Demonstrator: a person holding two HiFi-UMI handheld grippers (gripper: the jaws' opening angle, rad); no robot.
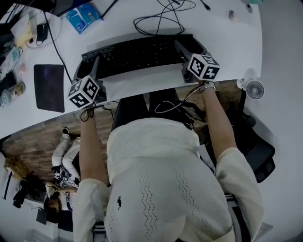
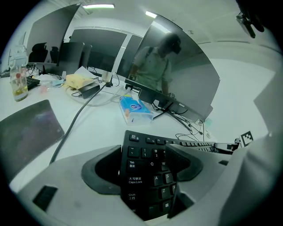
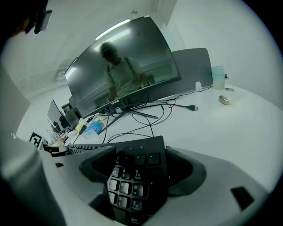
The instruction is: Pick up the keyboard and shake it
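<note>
Keyboard [image 1: 137, 54], long axis left-right, ends in left tool [image 2: 148, 165] and right tool [image 3: 141, 167]

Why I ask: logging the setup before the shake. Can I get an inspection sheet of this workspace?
Surface: white desk, mostly bare near its front edge.
Job's things: black keyboard runs crosswise, each end between a gripper's jaws; lift not discernible.
Clutter: dark mouse pad, blue tissue pack, small fan at the right corner.
Grippers: left gripper shut on the Caps Lock end; right gripper shut on the number-pad end.
Cables: black cables looped behind the keyboard.
Surroundings: curved monitor, wood floor, black chair.
</note>
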